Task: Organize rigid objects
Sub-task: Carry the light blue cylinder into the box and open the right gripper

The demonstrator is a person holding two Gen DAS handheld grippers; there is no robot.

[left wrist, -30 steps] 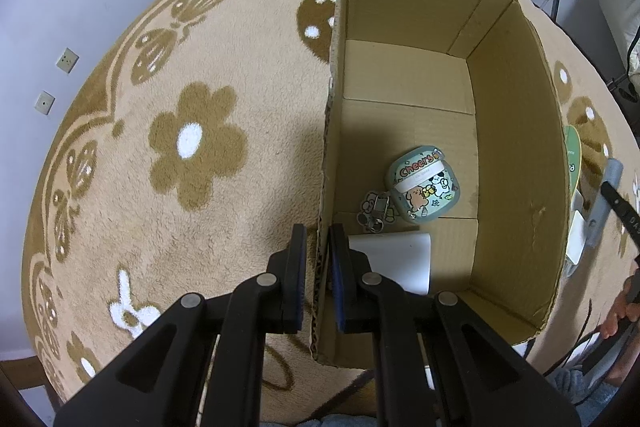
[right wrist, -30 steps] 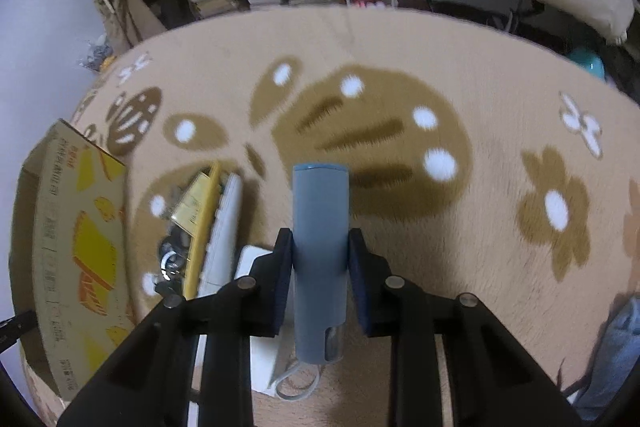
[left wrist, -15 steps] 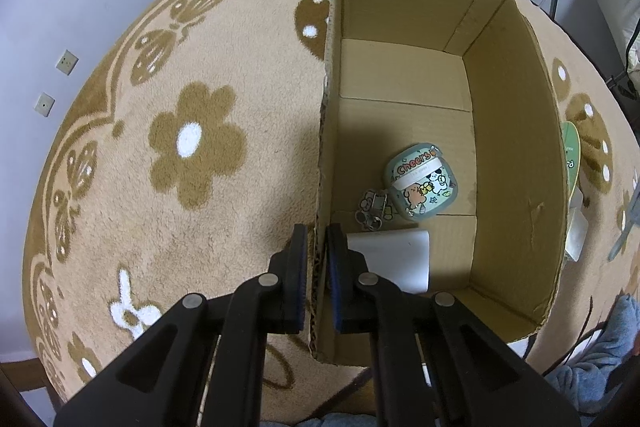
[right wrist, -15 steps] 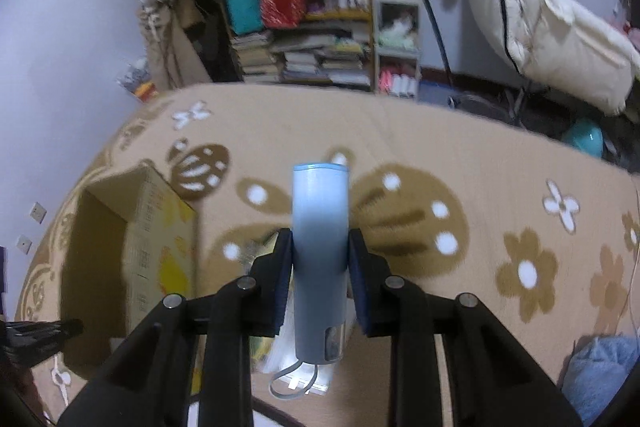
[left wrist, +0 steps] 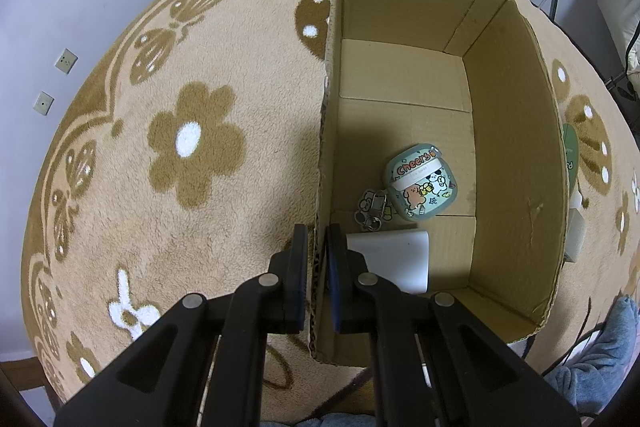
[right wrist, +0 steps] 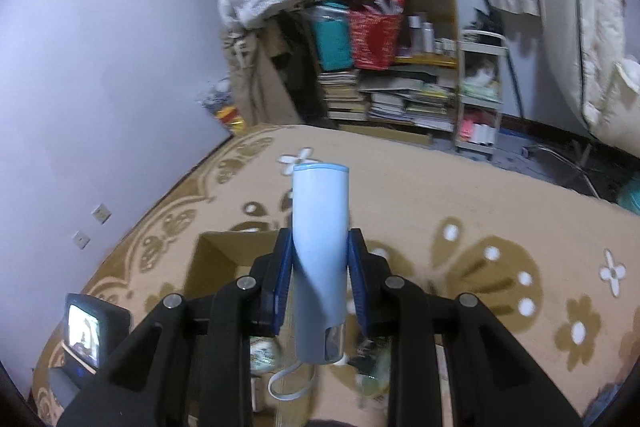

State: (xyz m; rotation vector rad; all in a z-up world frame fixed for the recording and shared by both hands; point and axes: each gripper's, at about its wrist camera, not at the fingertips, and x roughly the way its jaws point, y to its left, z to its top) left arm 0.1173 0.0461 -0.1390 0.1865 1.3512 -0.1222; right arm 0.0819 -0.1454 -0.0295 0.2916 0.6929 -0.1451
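the left gripper [left wrist: 318, 263] pinches the box [left wrist: 516, 131] wall, seemingly to steady the box for loading, pointing steeply down at its near corner; the right gripper [right wrist: 318, 283] clamps a blue tube [right wrist: 320, 247], angled down above the box; a case [left wrist: 420, 185] lies inside the box

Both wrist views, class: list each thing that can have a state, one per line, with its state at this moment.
Left claw: shut on the box wall.
Right claw: shut on the blue tube, held in the air.
Cardboard box: open-topped, standing on the carpet.
Blue tube: gripped, strap hanging loose.
Cartoon case: lying on the box floor.
White block: lying on the box floor.
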